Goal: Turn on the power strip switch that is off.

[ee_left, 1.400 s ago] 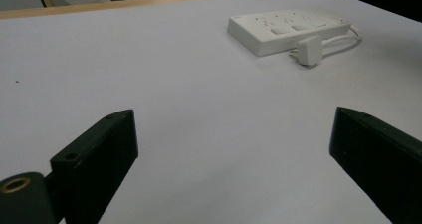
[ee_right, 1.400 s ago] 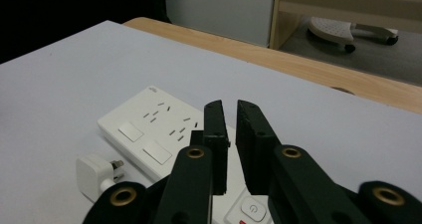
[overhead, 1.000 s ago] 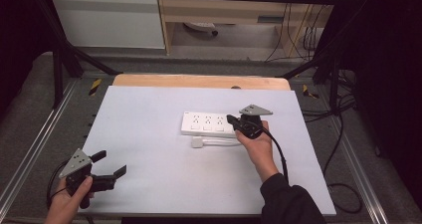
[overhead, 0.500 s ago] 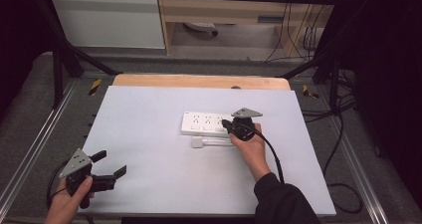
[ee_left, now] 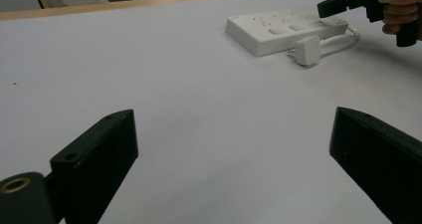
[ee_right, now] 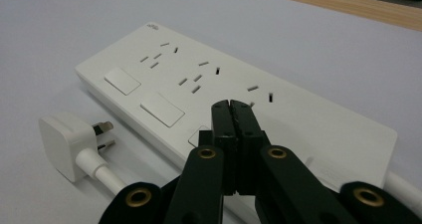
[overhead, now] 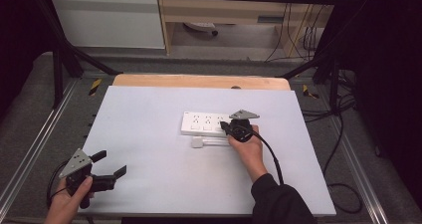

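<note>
A white power strip (overhead: 203,124) lies flat near the table's middle, with three socket groups and flat rocker switches (ee_right: 157,108). Its white plug (overhead: 197,143) lies unplugged on the table just in front of it, on a white cable. My right gripper (overhead: 227,127) is shut with nothing between its jaws, and its tips (ee_right: 231,106) hover just over the strip's right-hand switch; I cannot tell whether they touch. My left gripper (overhead: 112,163) rests open at the table's front left corner, far from the strip (ee_left: 278,29). From there the plug (ee_left: 308,50) and the right gripper (ee_left: 332,7) show ahead.
The white tabletop (overhead: 149,134) has a wooden edge (overhead: 199,80) along its far side. Metal frame rails run down both sides. A black cable (overhead: 271,157) trails from the right gripper across the table's right part.
The right gripper has moved a little left and down, onto the strip's right end. The left gripper and the strip have stayed in place.
</note>
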A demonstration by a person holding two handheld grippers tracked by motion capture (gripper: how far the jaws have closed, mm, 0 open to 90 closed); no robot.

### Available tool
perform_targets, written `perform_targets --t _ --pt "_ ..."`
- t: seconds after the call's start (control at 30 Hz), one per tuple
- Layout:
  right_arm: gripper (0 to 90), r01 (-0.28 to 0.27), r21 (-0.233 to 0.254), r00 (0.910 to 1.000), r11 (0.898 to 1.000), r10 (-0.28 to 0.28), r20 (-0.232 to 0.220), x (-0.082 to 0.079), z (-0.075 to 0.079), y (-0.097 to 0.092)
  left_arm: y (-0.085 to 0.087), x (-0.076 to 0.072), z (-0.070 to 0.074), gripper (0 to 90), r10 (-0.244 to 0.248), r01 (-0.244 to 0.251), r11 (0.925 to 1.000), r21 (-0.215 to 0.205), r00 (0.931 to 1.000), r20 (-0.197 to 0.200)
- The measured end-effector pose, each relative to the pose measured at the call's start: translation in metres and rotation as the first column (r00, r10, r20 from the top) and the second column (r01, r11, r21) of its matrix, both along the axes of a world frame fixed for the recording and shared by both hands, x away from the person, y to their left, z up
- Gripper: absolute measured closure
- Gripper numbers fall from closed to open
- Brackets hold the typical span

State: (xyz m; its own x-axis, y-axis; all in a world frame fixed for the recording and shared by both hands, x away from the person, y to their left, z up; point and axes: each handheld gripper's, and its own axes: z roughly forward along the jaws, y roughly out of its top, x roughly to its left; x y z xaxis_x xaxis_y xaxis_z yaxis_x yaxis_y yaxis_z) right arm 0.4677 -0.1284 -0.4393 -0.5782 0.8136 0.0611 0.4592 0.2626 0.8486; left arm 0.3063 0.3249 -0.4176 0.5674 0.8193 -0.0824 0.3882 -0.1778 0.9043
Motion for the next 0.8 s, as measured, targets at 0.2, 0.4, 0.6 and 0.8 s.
perform_targets --t 0.2,0.4,0.6,0.8 --pt "90.0 0.004 -0.001 1.0 1.0 -0.004 0.0 0.0 -0.0029 0.0001 0.0 0.0002 -0.0002 5.1 -0.002 0.002 1.0 0.001 1.0 0.0" --pt "90.0 0.002 0.0 1.0 1.0 -0.002 0.003 -0.0004 -0.0041 0.0007 0.0005 0.0001 -0.0001 5.1 -0.001 0.001 1.0 0.002 1.0 -0.001" --pt "90.0 0.009 -0.006 0.9999 1.0 -0.009 0.01 -0.0016 -0.0073 0.0006 0.0011 0.0 0.0001 5.1 0.004 -0.004 1.0 -0.004 1.0 0.003" --pt "90.0 0.007 0.005 0.9998 1.0 -0.007 0.019 -0.0023 -0.0092 -0.0005 0.0014 0.0001 0.0003 5.1 0.007 -0.007 1.0 -0.003 1.0 0.006"
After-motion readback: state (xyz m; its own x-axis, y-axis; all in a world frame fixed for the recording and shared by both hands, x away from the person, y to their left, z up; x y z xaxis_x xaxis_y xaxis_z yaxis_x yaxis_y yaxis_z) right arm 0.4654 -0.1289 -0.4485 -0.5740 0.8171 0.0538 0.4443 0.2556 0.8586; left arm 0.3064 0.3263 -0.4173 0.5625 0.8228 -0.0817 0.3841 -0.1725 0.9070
